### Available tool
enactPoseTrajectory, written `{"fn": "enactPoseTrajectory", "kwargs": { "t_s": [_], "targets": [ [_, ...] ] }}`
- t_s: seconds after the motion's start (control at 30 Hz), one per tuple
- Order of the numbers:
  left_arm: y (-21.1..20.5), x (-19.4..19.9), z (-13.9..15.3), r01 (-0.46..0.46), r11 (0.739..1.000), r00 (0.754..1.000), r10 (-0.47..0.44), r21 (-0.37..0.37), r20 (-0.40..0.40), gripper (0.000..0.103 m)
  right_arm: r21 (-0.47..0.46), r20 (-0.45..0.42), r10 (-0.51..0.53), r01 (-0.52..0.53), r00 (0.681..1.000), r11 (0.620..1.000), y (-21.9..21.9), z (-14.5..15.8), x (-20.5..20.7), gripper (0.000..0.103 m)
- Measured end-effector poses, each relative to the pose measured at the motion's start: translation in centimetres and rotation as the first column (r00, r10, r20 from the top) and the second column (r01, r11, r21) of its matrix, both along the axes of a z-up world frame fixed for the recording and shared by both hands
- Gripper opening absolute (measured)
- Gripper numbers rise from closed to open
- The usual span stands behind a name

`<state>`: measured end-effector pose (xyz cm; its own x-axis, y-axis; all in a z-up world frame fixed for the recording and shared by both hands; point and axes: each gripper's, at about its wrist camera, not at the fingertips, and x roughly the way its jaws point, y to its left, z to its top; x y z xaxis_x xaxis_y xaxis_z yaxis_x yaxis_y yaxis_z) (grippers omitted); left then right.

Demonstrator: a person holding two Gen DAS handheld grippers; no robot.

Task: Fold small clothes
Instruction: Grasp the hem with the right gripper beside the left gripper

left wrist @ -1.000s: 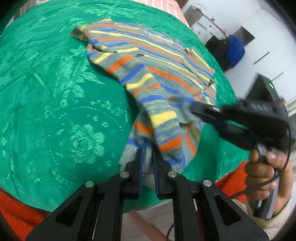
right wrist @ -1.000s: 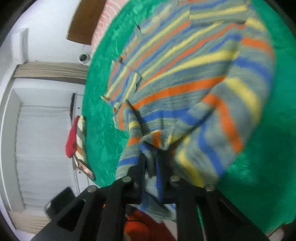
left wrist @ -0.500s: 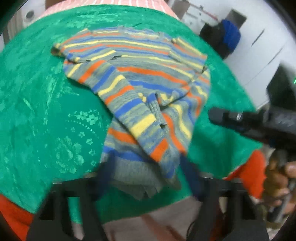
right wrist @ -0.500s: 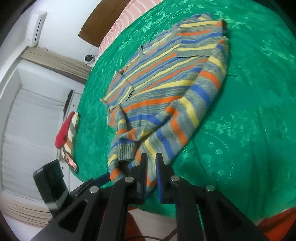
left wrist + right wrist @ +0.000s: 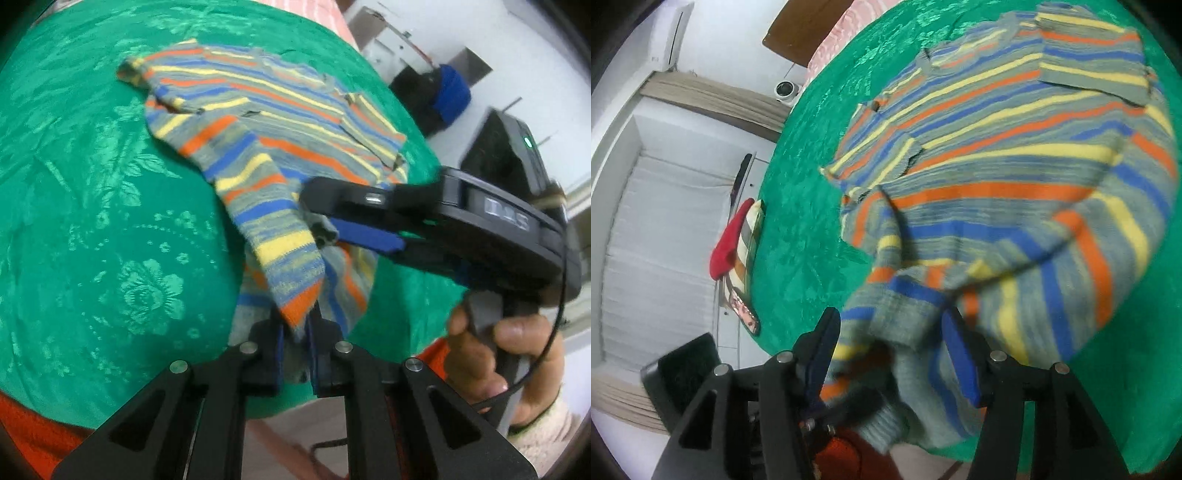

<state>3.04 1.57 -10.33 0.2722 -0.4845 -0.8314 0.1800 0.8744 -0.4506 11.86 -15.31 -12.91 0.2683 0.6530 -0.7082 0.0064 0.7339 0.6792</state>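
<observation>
Loosely bunched, the striped sweater [image 5: 258,122] lies on the green cloth [image 5: 81,192]. Its hem is pinched by the left gripper [image 5: 295,332]; the right gripper [image 5: 890,354] gapes wide around knit.

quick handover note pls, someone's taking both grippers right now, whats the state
Left gripper: shut on the striped sweater's near edge.
Right gripper: open, jaws spread either side of a bunched fold of the same edge, gripping nothing.
Sweater lies on the green cloth, far part flat, near part rumpled and hanging over the edge.
Done: no neat fold is visible.
Left: probably regrip with the right, then fold the near edge over.
</observation>
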Motion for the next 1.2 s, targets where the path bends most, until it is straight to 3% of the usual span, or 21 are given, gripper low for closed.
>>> {"fn": "enactPoseTrajectory", "kwargs": {
  "t_s": [0.03,0.07,0.17,0.27,0.37,0.47,0.57,0.7,0.77,0.83,0.9,0.93,1.0,1.07,1.1,1.13,1.17,1.2],
  "targets": [
    [-0.3,0.1,-0.2,0.007,1.000,1.000,-0.007,0.001,-0.002,0.009,-0.022,0.004,0.013,-0.013,1.000,1.000,0.3,-0.1,0.2,0.050],
    [-0.3,0.1,-0.4,0.009,1.000,1.000,-0.009,-0.001,-0.008,0.009,-0.038,0.005,0.032,-0.032,0.999,0.999,0.4,-0.3,0.3,0.006],
    [1.2,0.6,-0.4,-0.025,0.999,0.999,0.023,-0.038,-0.032,0.009,-0.069,0.008,0.048,-0.047,0.999,0.997,-0.7,-0.2,0.0,0.006],
    [5.2,0.9,0.4,-0.102,0.991,0.994,0.098,-0.091,-0.053,0.008,-0.060,0.059,0.027,-0.023,0.998,0.998,-4.7,2.4,-1.7,0.005],
    [8.5,0.9,1.2,-0.145,0.985,0.989,0.141,-0.097,-0.046,0.008,-0.074,0.082,-0.009,0.015,0.997,0.997,-10.7,5.3,-4.8,0.005],
    [9.4,0.9,0.4,-0.126,0.989,0.991,0.121,-0.075,-0.062,0.008,-0.149,0.069,-0.051,0.061,0.996,0.987,-16.5,6.7,-9.2,0.006],
    [7.9,0.4,-2.0,-0.079,0.995,0.990,0.071,-0.066,-0.121,0.009,-0.216,0.021,-0.090,0.093,0.996,0.972,-19.5,4.6,-12.9,0.006],
    [5.1,-0.4,-4.1,-0.007,1.000,0.991,0.010,0.022,-0.130,0.012,-0.250,-0.023,-0.113,0.104,0.993,0.963,-19.8,0.3,-14.0,0.015],
    [5.1,-0.8,-3.8,-0.016,1.000,0.993,0.018,0.015,-0.116,0.018,-0.230,-0.016,-0.144,0.136,0.990,0.964,-20.3,-0.8,-14.1,0.042],
    [5.5,-0.9,-3.2,-0.028,1.000,0.994,0.027,-0.011,-0.101,0.033,-0.165,-0.009,-0.198,0.194,0.980,0.967,-21.4,-1.2,-14.2,0.063],
    [5.6,-1.2,-2.6,-0.042,0.999,0.997,0.041,-0.006,-0.068,0.054,-0.122,0.009,-0.205,0.205,0.979,0.971,-21.5,-0.9,-14.0,0.068],
    [5.6,-1.3,-2.4,-0.042,0.999,0.998,0.042,-0.004,-0.056,0.056,-0.097,0.010,-0.187,0.187,0.982,0.978,-21.2,-0.9,-13.7,0.068],
    [5.0,-1.0,-2.5,-0.033,0.999,0.998,0.032,-0.006,-0.044,0.058,-0.074,0.001,-0.137,0.137,0.991,0.988,-20.1,-0.9,-13.1,0.076],
    [3.7,-0.9,-3.0,-0.005,1.000,0.999,0.005,0.005,-0.048,0.058,-0.104,-0.014,-0.061,0.059,0.998,0.993,-18.1,-1.7,-12.8,0.078],
    [3.1,-0.8,-3.4,0.011,0.999,0.999,-0.010,0.030,-0.048,0.043,-0.127,-0.018,-0.015,0.013,1.000,0.992,-17.1,-2.0,-12.8,0.077],
    [2.3,-0.7,-4.1,0.030,0.995,0.998,-0.024,0.099,-0.054,0.020,-0.149,-0.019,0.017,-0.020,1.000,0.989,-16.4,-2.4,-12.8,0.060],
    [2.5,-0.6,-4.5,0.037,0.991,0.997,-0.027,0.126,-0.079,0.003,-0.206,-0.027,0.077,-0.081,0.997,0.975,-15.2,-2.8,-12.7,0.007],
    [2.8,-0.6,-4.6,0.025,0.994,0.995,-0.014,0.102,-0.103,0.003,-0.239,-0.039,0.097,-0.104,0.995,0.965,-14.9,-2.9,-12.7,0.004]
  ]
}}
